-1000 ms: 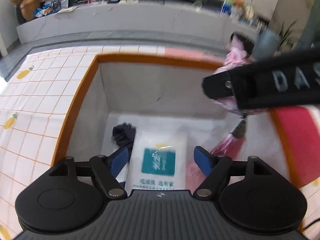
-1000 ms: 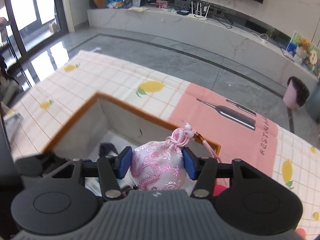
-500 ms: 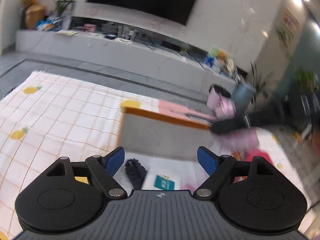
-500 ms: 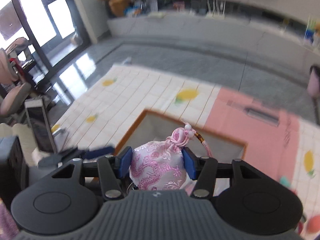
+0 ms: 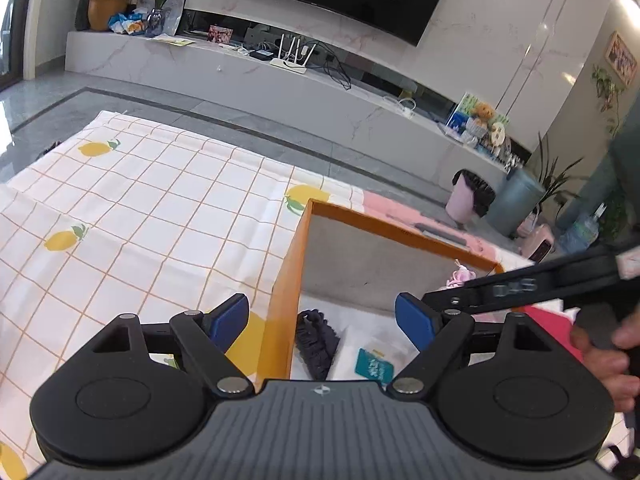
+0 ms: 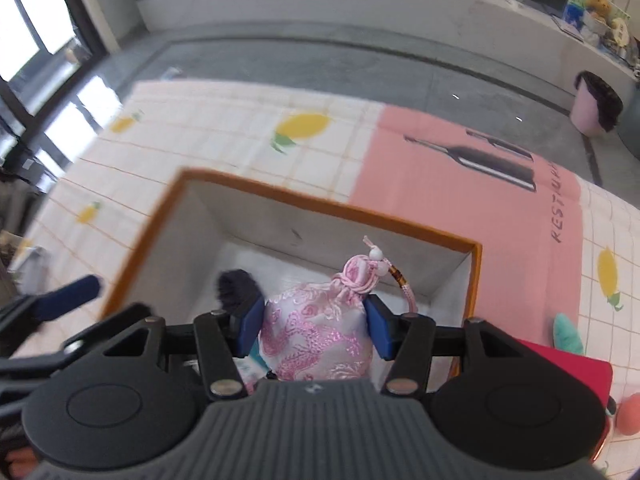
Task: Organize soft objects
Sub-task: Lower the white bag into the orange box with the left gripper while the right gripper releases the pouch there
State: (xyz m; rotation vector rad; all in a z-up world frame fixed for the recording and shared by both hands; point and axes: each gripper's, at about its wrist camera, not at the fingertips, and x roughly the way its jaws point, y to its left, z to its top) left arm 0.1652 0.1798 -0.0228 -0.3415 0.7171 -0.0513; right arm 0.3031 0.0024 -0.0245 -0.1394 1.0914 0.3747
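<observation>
Right hand-held gripper (image 6: 314,322) clamps pink brocade pouch (image 6: 316,332) over the orange-rimmed box (image 6: 332,210) (left hand-held gripper (image 5: 320,322) open, empty); you lower, then release.

The right-wrist view is smeared by motion: the cloth (image 6: 224,148) pattern and the box (image 6: 320,204) rim lose their edges, and the lettering on the pink panel cannot be read in full. The pouch (image 6: 316,332) hides the box floor behind it, and its lower part is covered by the right claw (image 6: 314,330) body. A dark fuzzy thing (image 6: 236,286) in the box is half hidden by a finger (image 6: 250,326), too blurred to identify. At the tabletop's right edge a red thing (image 6: 568,368), a teal thing (image 6: 566,332) and an orange one (image 6: 630,416) are cut off. In the left-wrist view the packet (image 5: 374,366) print is too small to read, and the hand (image 5: 608,356) runs off frame.
</observation>
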